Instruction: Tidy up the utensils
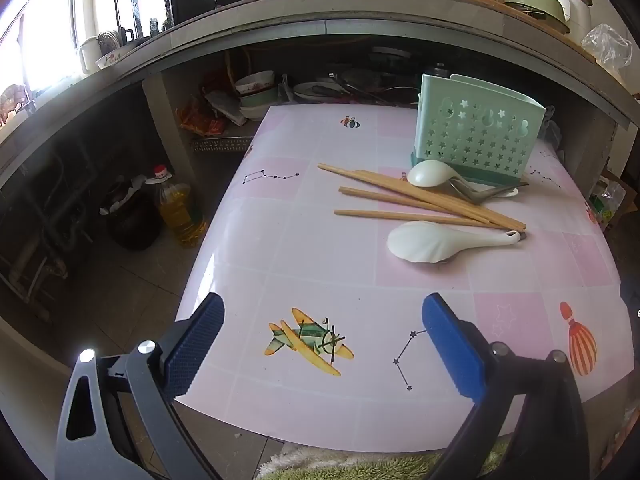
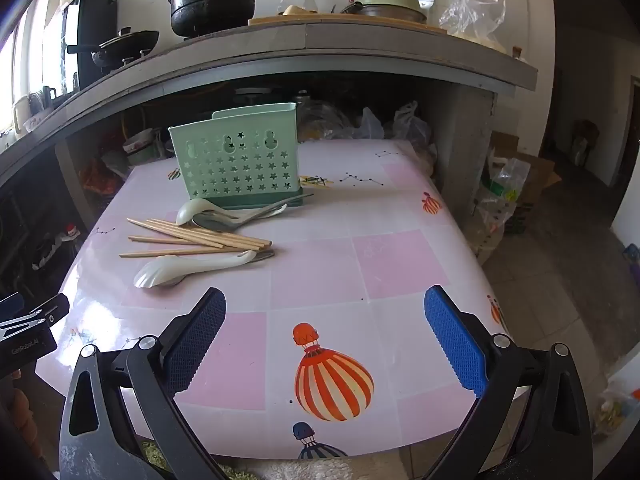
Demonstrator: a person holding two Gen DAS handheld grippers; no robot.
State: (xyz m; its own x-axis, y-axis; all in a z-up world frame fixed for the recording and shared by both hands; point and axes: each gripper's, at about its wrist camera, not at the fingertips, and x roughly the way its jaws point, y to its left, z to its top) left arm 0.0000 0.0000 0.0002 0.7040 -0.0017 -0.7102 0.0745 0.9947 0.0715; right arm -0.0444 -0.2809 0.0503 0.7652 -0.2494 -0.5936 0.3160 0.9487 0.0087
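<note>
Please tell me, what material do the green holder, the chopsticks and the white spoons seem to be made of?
Green holder: likely matte moulded plastic, judging by its thin walls with star cut-outs.
Chopsticks: probably unpainted wood or bamboo, given the plain tan colour without shine.
White spoons: glossy, smooth, with bright highlights; either plastic or ceramic, and I cannot tell which.

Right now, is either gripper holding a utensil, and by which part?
Nothing is held. The left gripper and right gripper both stand open over the table; the chopsticks and spoons lie untouched by the holder.
</note>
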